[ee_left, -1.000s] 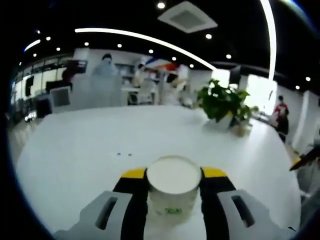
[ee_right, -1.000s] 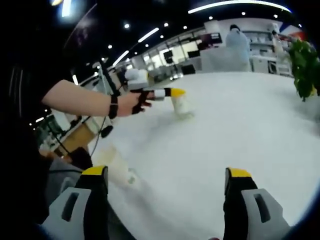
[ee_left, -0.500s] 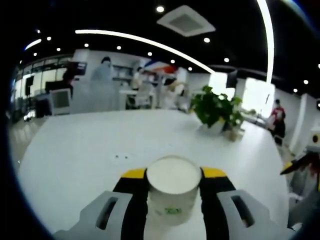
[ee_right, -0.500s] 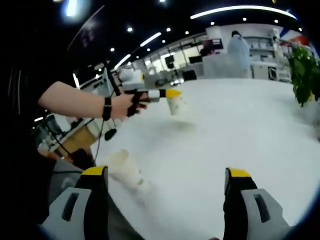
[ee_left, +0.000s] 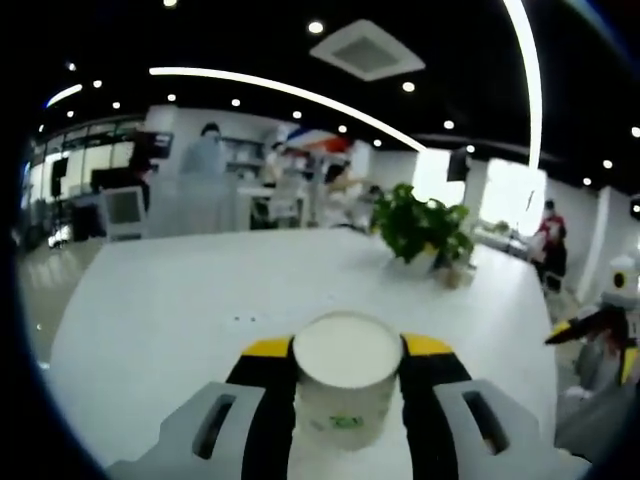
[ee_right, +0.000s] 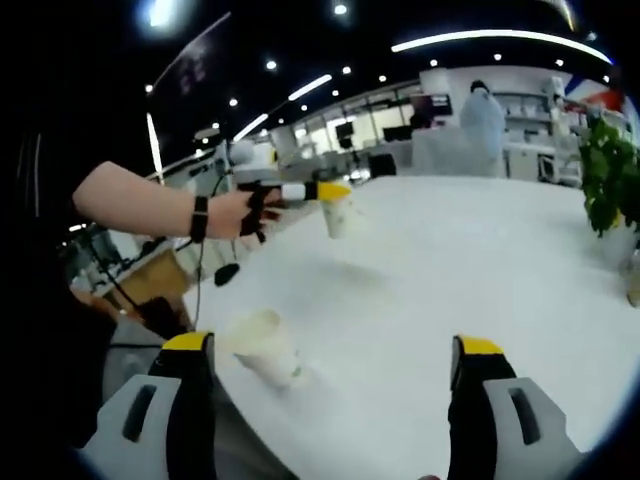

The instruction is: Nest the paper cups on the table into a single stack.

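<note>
Clamping a white paper cup with a small green mark (ee_left: 345,385), the left gripper (ee_left: 346,352) has its yellow-tipped black jaws pressed against both sides of the cup just below the rim, and the cup's open mouth faces up. In the right gripper view, this same gripper (ee_right: 312,190) appears at the end of the person's bare forearm, with a black band at the wrist, and the held cup (ee_right: 336,215) hangs in the air above the broad white table (ee_right: 480,290), its shadow falling on the surface below it. A second white paper cup (ee_right: 268,347) stands on the table near the front edge, just beside the right gripper's left jaw in that view. The right gripper (ee_right: 330,350) is spread wide with nothing between its jaws. A leafy green potted plant (ee_left: 420,228) sits far back on the table.
</note>
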